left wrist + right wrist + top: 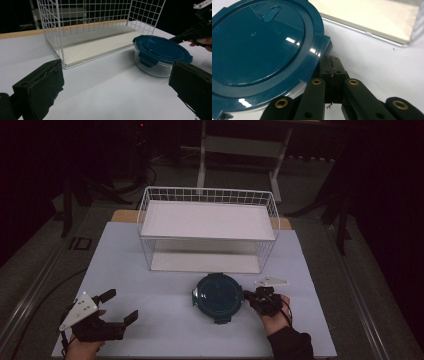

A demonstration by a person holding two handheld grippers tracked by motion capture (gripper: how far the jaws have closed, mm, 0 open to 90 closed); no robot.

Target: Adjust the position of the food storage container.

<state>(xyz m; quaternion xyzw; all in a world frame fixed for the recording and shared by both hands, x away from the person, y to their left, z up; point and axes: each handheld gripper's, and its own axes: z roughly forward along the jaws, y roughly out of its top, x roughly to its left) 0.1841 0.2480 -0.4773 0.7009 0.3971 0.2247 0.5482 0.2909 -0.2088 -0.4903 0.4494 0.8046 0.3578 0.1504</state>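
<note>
Holding a gripper in each hand, you have the round glass container [217,297] near the middle of the table [165,320], just in front of the white wire rack [207,227]. Its dark teal lid [160,48] is on, with a clasp folded down on the side facing your left gripper's camera.

Your right gripper [248,296] is at the container's right edge, its jaws pressed together, with the tips right at the lid's rim beside one of the clasps. In the right gripper view the two jaws [332,72] meet flush against each other and sit tight by the clasp (whether they actually touch the plastic or stop just short, you cannot tell from these pictures). Nothing is pinched between them. Your right hand [274,312] wraps the gripper body, dark sleeve trailing to the table's near edge, and a small grey plate [271,281] lies on the table just behind that gripper.

Your left gripper [120,306] rests well apart from the container, at the table's near left corner, its jaws spread wide and empty. From its own view, bare table lies between the two black pads [41,85], with the rack and container beyond.
</note>
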